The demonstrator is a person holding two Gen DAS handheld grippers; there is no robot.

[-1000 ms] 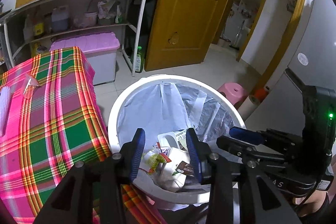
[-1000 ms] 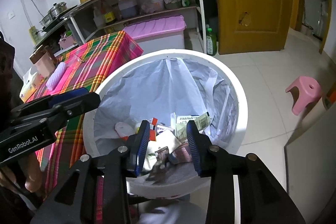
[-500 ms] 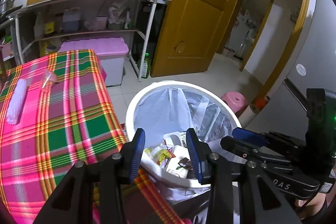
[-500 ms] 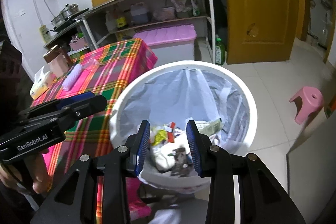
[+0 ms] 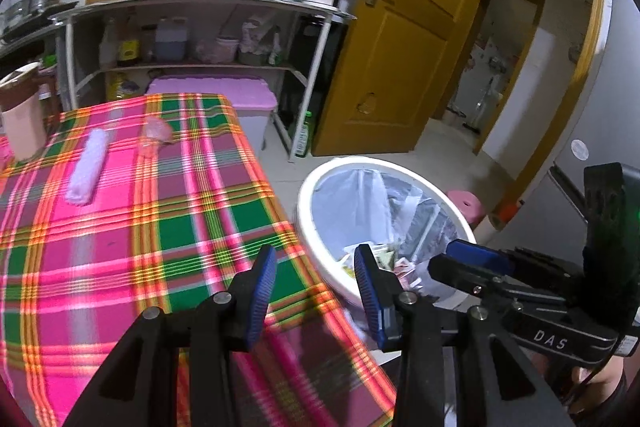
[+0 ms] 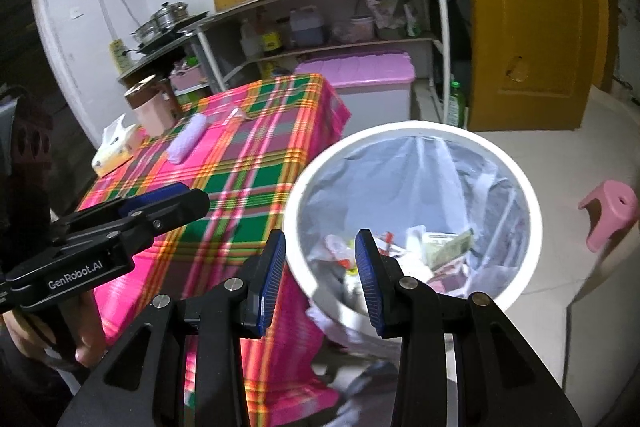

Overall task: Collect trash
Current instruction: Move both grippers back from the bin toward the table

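White lined trash bin (image 6: pixel 414 131) (wrappers (image 6: pixel 444 247) inside) beside plaid table (image 6: pixel 248 163)

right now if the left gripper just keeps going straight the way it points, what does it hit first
Most likely the plaid tablecloth near the table's corner: the open left gripper frames that cloth edge, with the white trash bin just to its right. Depth is unclear, so it could clip the bin rim.

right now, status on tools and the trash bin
Left tool open, empty. Right tool open, empty. White round lined trash bin holds wrappers. Clear crumpled plastic wrapper on plaid tablecloth.
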